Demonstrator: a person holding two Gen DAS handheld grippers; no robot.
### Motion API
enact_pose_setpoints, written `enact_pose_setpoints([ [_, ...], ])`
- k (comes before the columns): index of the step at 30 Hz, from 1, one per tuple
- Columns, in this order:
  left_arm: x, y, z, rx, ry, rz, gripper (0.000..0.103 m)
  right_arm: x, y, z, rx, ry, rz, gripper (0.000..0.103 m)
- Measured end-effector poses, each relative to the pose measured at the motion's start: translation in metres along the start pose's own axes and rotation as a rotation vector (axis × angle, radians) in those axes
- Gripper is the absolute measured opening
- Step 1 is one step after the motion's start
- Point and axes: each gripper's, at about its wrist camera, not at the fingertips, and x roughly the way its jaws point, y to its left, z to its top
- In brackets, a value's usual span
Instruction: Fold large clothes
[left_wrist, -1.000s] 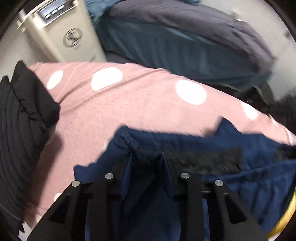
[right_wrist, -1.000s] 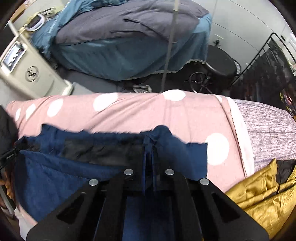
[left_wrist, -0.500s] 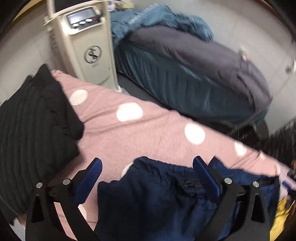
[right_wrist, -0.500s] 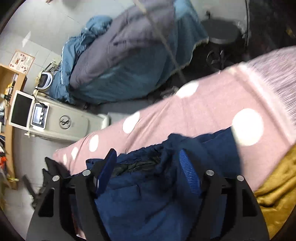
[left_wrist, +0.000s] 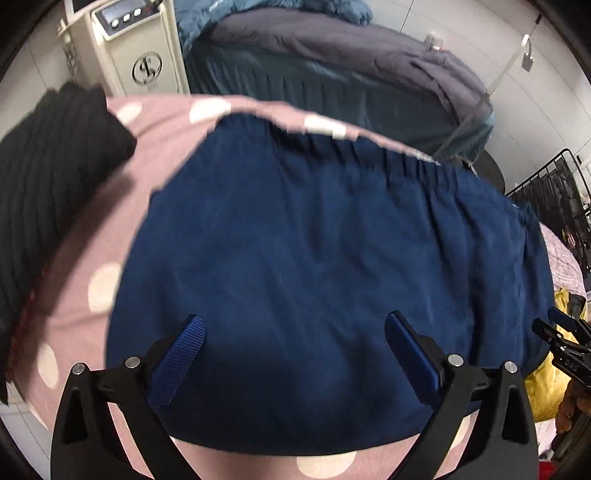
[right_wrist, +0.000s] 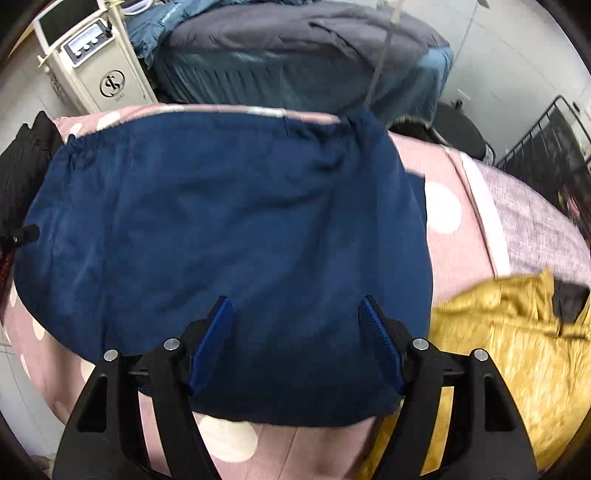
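Both tools, left tool (left_wrist: 293, 352) and right tool (right_wrist: 295, 341), had just sprung open and held nothing. The navy garment (right_wrist: 221, 240) lay folded near the bed (right_wrist: 450, 236) edge; smoothing it before regripping seemed smart.

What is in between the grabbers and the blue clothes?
Nothing visible. The left gripper and right gripper both hang open right over the folded navy garment, with only air between.

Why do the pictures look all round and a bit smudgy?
Left wrist view: the fisheye lens bends the blue garment into a bulge, its gathered edge smeared, corners black. Right wrist view: same rounding; the yellow garment looks blurred, the cream machine leans.
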Motion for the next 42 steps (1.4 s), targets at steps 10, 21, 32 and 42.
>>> enact_pose_setpoints([
  [10, 0.078, 0.054, 0.028, -0.165, 0.193, 0.048, 0.098, 0.049, -0.007, 0.023, -0.002, 0.122, -0.044, 0.076],
  [21, 0.11, 0.06, 0.036, -0.182, 0.278, 0.054, 0.099, 0.122, 0.005, 0.05, -0.058, 0.295, -0.138, 0.083],
  [32, 0.106, 0.037, 0.035, -0.162, 0.264, 0.095, 0.099, 0.117, -0.004, 0.037, -0.058, 0.243, -0.136, 0.085],
  [42, 0.031, 0.009, -0.008, -0.069, 0.141, 0.11, 0.097, 0.043, -0.024, -0.002, -0.034, 0.08, -0.067, 0.092],
])
